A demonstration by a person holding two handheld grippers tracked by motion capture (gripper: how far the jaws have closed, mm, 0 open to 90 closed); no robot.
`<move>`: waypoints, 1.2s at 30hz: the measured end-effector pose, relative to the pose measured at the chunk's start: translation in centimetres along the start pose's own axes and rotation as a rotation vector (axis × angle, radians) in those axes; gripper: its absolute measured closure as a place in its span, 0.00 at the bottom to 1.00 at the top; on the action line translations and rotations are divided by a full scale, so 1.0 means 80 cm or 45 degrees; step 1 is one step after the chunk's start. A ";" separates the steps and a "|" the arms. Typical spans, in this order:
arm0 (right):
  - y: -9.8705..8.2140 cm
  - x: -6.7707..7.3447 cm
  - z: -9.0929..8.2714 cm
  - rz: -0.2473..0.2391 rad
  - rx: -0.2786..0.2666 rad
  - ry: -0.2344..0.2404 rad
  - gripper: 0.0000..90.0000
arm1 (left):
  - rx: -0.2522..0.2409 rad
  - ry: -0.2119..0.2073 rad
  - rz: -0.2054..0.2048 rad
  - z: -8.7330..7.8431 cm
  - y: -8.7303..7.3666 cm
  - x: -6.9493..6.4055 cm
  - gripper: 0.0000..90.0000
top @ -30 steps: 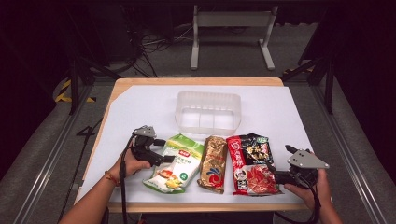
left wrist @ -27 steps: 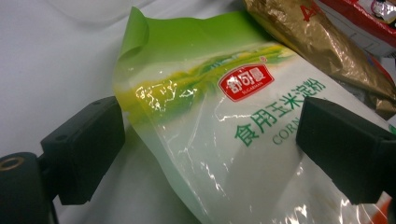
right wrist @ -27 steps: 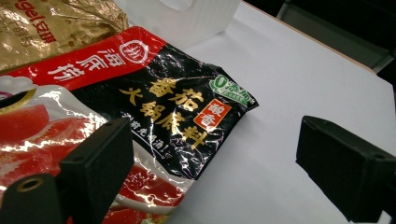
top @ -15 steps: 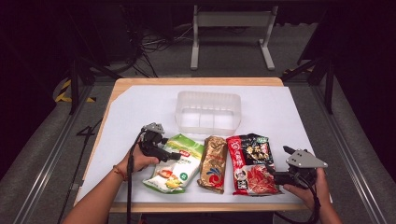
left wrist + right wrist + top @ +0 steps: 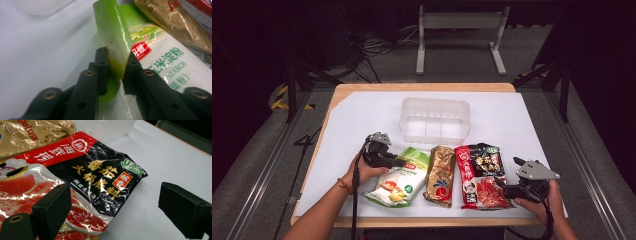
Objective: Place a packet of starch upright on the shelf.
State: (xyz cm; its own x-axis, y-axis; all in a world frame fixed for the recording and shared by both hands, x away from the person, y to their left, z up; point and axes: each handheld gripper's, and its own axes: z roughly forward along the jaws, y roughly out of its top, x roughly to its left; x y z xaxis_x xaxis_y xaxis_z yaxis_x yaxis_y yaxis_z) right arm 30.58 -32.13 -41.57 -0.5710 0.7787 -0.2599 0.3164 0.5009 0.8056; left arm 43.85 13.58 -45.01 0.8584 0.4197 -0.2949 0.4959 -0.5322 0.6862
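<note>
Left claw (image 5: 117, 72) just closed — pinching green packet (image 5: 112, 37) edge

Your left gripper (image 5: 398, 161): black body, grey three-cornered plate on top, black cable trailing back along your forearm. Your left wrist carries a thin red-orange band (image 5: 344, 185); both forearms are bare, no sleeves. In the left gripper view, its two black jaws are built of jointed links with brass-coloured rivets and small dark screw holes, ending in flat matte pads. Your right gripper (image 5: 498, 182): same black body, larger pale grey three-cornered plate, black cable looping below the hand. Its jaws (image 5: 117, 212) end in blocky black pads, one brass rivet showing.
</note>
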 end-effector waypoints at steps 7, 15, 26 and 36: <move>0.000 -0.002 0.000 0.003 -0.003 0.002 0.13 | -0.044 0.059 0.066 -0.015 0.002 -0.011 0.99; 0.002 -0.006 0.002 0.019 -0.002 -0.005 0.13 | -0.141 0.095 0.096 -0.048 -0.003 -0.026 1.00; 0.007 -0.008 0.012 0.009 -0.011 0.010 0.13 | -0.265 0.091 0.098 -0.083 -0.005 -0.040 1.00; 0.005 -0.011 0.012 0.026 -0.002 -0.007 0.13 | -0.359 0.091 0.088 -0.099 -0.005 -0.048 1.00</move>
State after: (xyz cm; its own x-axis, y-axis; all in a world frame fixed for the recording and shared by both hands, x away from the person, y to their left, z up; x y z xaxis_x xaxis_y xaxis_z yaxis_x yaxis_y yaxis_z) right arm 31.98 -32.25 -41.53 -0.5600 0.7908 -0.2468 0.3264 0.4845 0.8116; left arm 39.32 18.05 -38.90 0.8725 0.4455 -0.2008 0.3725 -0.3402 0.8634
